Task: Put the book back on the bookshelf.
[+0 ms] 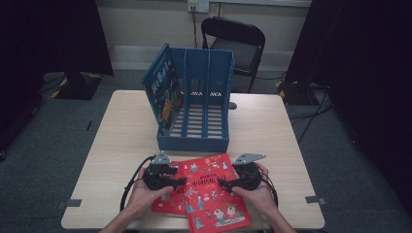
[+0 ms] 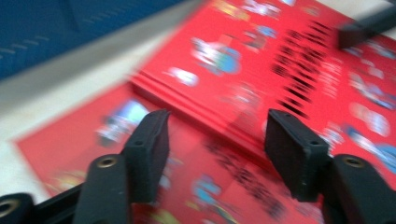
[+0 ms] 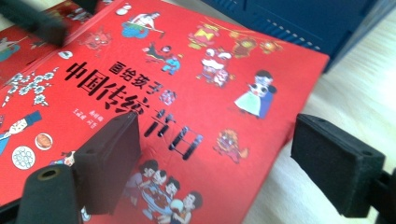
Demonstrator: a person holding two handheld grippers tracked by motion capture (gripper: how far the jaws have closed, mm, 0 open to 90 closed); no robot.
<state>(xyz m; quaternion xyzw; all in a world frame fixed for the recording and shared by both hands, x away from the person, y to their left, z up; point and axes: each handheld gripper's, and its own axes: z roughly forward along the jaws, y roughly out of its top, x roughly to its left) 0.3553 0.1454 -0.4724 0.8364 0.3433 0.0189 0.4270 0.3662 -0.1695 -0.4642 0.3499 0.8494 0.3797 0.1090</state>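
the top red picture book [image 1: 214,189] lies low in the frame's centre on a second red book [image 1: 167,201]. left gripper [image 1: 180,181] and right gripper [image 1: 222,183] both hover open, holding nothing. best pinch the top cover's edges evenly. behind, the blue file rack [image 1: 194,141] holds one blue book [image 1: 163,92], leftmost slot.

Right claw [image 3: 217,161] over red book [image 3: 154,93], jaws spread wide, nothing pressed between them. Left jaw above cover near black title characters; right jaw past book's edge, over pale wood surface [image 3: 355,93]. Book lies flat ahead of claw, cartoon figures on cover. Second red book [image 3: 18,44] beneath it, far left of claw. Blue file rack [image 3: 299,23] beyond book, ahead and right. Dark jaw of other claw [image 3: 35,21] at top left, over books.
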